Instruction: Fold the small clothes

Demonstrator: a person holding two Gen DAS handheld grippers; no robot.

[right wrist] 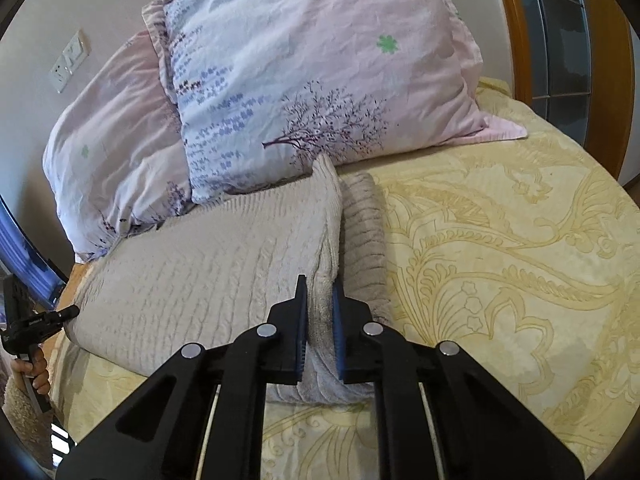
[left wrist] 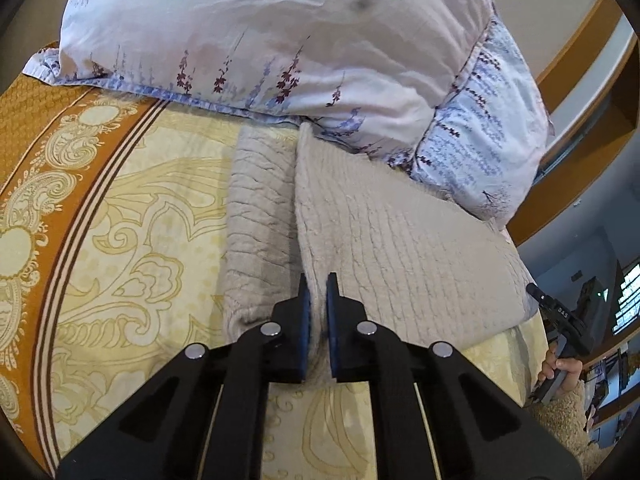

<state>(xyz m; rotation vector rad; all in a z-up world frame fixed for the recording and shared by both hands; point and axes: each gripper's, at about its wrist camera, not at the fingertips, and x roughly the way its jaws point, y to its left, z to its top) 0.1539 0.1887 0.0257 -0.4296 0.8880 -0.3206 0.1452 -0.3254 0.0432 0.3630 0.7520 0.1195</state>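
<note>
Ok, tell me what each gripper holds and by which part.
Both hold the beige quilted cloth: the left gripper pinches a raised fold at its near edge, the right gripper the same way at the opposite end.

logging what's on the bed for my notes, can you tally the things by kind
Pillows: 2, a pink floral one leaning on a paler one
Beige ribbed garment: 1
Yellow patterned bedspread: 1
Claws: 2, the left claw and the right claw, each shut on a pinch of the garment
Total: 6
</note>
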